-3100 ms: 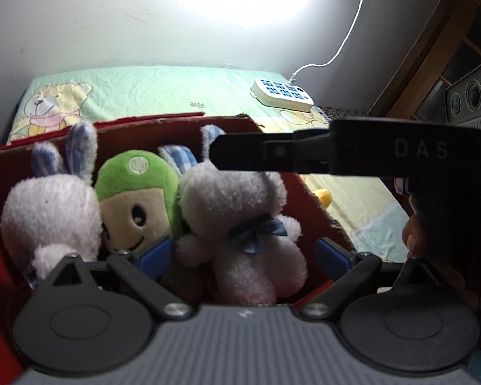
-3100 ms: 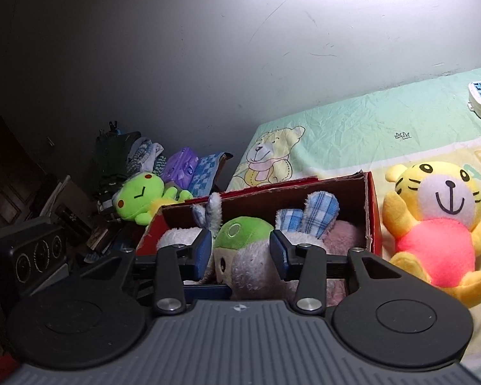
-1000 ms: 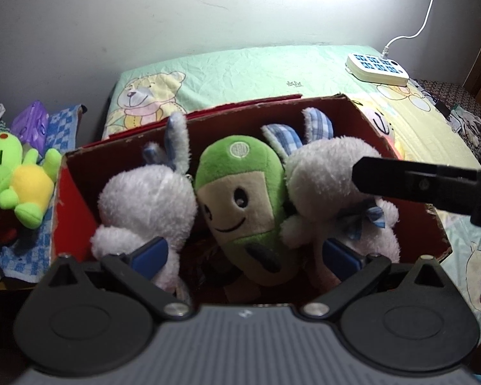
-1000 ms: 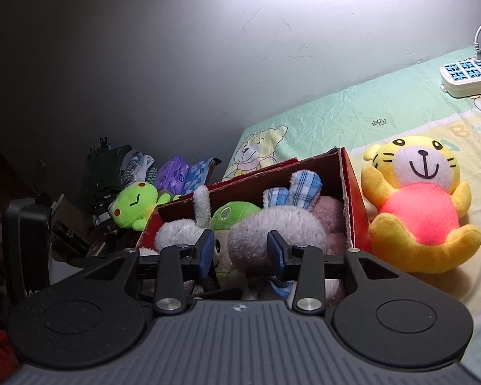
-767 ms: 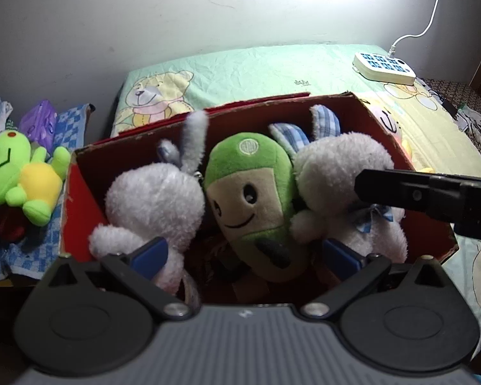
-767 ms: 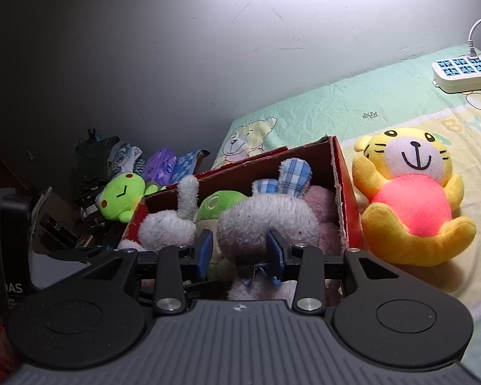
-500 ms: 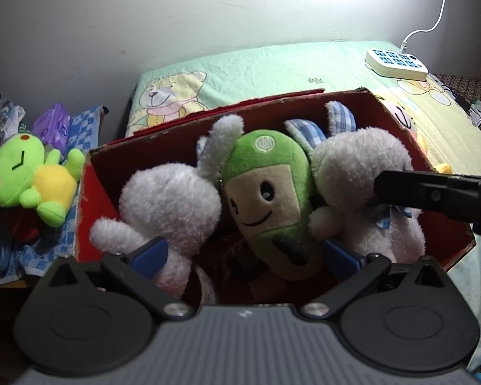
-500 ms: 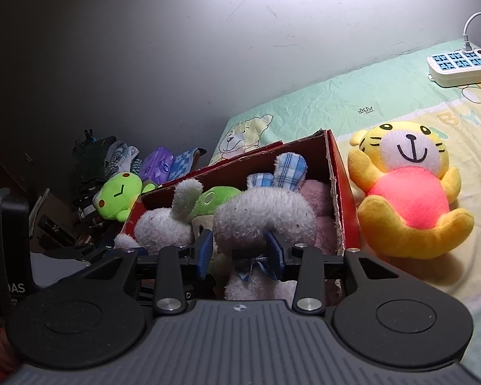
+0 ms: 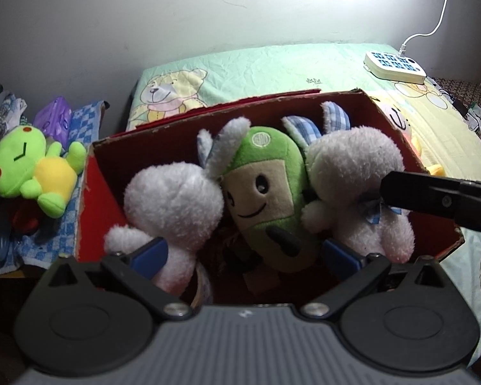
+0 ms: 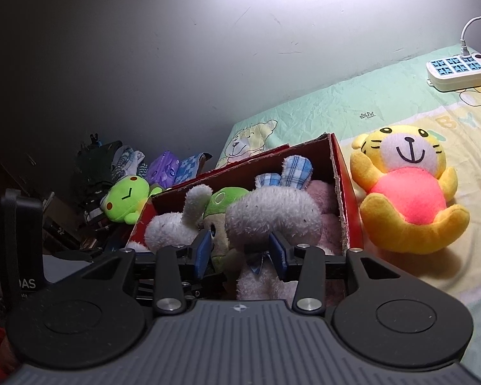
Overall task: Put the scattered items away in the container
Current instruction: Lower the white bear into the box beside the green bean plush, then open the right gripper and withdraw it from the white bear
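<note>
Both tongs empty, left tongs [image 9: 244, 254] wide, right tongs [image 10: 241, 253] narrower (over packed red box [image 9: 93, 192]).

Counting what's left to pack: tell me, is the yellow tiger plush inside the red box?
No, the yellow tiger plush lies on the bedsheet beside the red box.

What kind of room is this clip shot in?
Most likely a bedroom, perhaps a child's: a bed with a teddy-bear print sheet, a red cardboard box of plush toys on it, and a power strip against the wall.
</note>
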The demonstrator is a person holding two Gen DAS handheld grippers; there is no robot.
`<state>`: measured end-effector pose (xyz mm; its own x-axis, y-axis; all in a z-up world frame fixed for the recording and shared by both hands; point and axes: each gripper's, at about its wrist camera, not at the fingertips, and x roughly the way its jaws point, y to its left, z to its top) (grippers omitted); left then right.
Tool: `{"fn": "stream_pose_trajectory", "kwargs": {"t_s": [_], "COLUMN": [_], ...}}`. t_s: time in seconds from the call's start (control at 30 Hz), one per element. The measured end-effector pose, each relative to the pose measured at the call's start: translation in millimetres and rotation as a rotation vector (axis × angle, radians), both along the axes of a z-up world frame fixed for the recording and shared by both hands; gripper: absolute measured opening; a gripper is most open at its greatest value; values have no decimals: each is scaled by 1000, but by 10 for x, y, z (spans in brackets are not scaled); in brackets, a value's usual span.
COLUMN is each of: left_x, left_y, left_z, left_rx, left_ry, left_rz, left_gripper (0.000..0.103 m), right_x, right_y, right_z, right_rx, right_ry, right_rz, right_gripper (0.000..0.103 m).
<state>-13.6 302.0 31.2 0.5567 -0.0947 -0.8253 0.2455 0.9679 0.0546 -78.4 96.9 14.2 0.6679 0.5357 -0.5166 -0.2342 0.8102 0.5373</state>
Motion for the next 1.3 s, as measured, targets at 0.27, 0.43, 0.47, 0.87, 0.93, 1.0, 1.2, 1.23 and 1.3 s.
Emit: {"fn": "stream_pose_trajectory", "kwargs": {"t_s": [0.27,0.43,0.47,0.87,0.93,1.0,1.2,1.23,1.3], "left_x": [-123,-210,-225,-346,-359,-365,-355,-351,-344], "left_y": [-61,-105,-117,-378,-439,-516,-680,-698,-728], "left_z": [71,124,134,156,156,155,145,140,129], "left_rx": [29,48,54,94,101,115,146,150,158], "left_ry": [-26,-37,-41,-45,-48,-49,-46,-43,-36], "left_rz": [17,42,47,121,132,145,189,197,214], "left_gripper": [102,102,102,102,102,102,102,102,102], "right_x": [-94,-115,-118,-157,-158,-157,-103,-91,-68], "right_y": [-60,-101,-109,-336,-404,-459,-610,-624,-650], "right_z": [25,35,36,40,52,70,82,79,74], "right_rx": [18,37,40,60,63,63,69,69,70], "right_ry": [-12,-13,-14,6,8,6,10,12,15], "right_rz": [0,21,25,92,101,110,144,152,164], "right_gripper": [43,44,44,44,49,51,51,51,51]}}
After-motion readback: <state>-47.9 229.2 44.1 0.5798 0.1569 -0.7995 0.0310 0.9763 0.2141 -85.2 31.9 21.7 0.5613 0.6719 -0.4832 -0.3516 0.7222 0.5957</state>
